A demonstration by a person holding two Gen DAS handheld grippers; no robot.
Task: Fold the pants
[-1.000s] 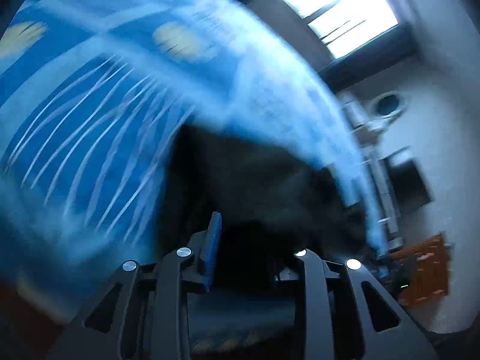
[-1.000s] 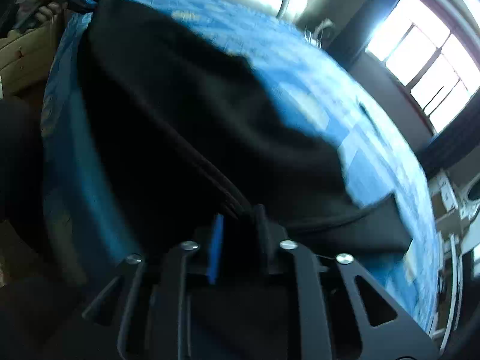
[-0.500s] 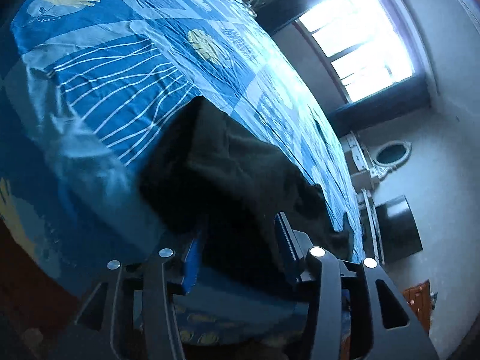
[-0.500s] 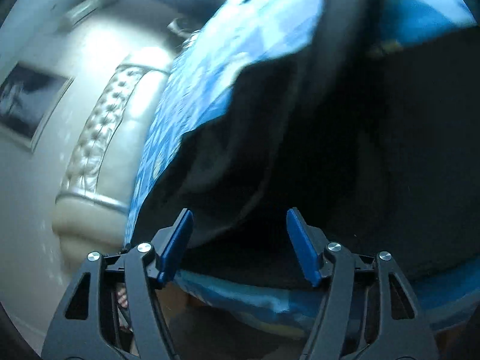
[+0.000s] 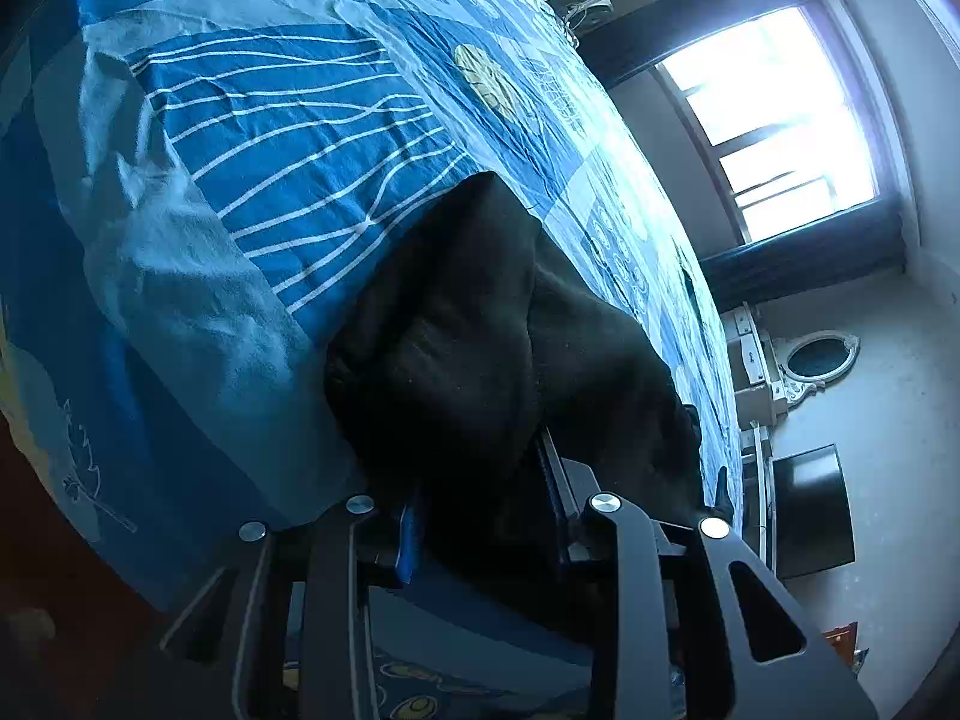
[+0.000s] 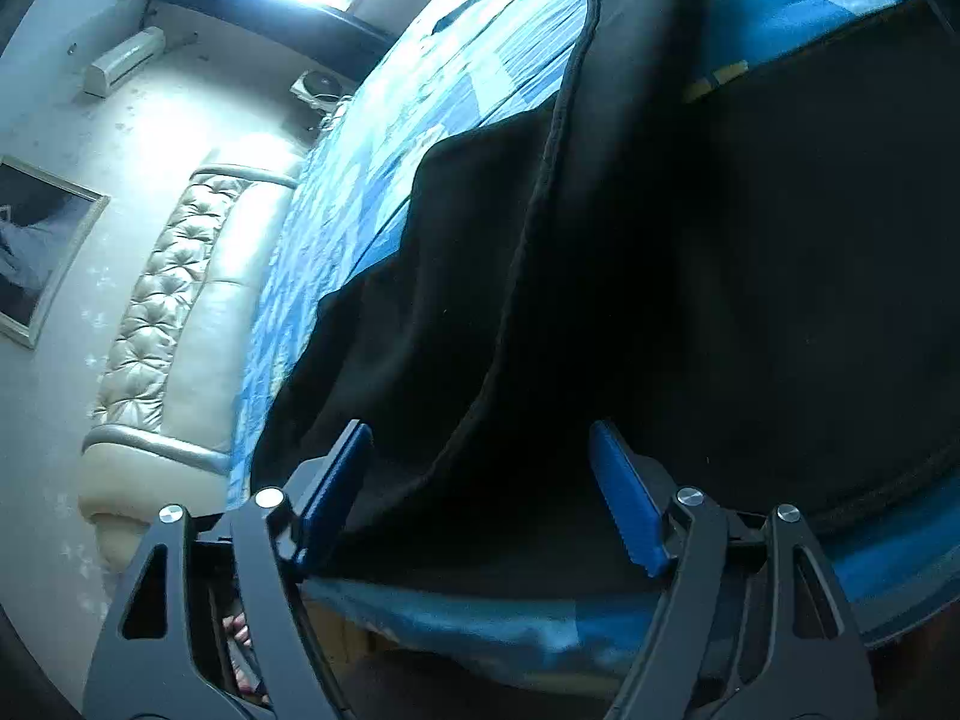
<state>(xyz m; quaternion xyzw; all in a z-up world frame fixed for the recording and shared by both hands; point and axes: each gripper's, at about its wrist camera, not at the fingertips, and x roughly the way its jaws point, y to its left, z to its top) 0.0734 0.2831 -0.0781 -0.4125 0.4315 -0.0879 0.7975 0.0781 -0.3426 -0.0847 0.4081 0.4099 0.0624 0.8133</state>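
Black pants (image 5: 480, 348) lie on a blue patterned bedspread (image 5: 288, 180) at the bed's near edge. In the left wrist view a bunched fold of the pants fills the gap between my left gripper's (image 5: 480, 516) blue-padded fingers (image 5: 411, 534), which stand a little apart around the cloth. In the right wrist view the pants (image 6: 600, 276) spread flat with a seamed edge running up the bed. My right gripper (image 6: 480, 492) is open, its blue pads (image 6: 624, 498) wide apart over the pants' near edge, holding nothing.
A tufted cream headboard (image 6: 174, 324) stands at the far end of the bed. A bright window (image 5: 774, 120), a dark screen (image 5: 810, 510) and an oval mirror (image 5: 819, 357) are by the wall. The bed's edge (image 6: 510, 618) drops off just below the right gripper.
Both grippers were shut on the pants one second ago. The right opened wide and let go. The left opened, then its fingers came closer around a fold of cloth.
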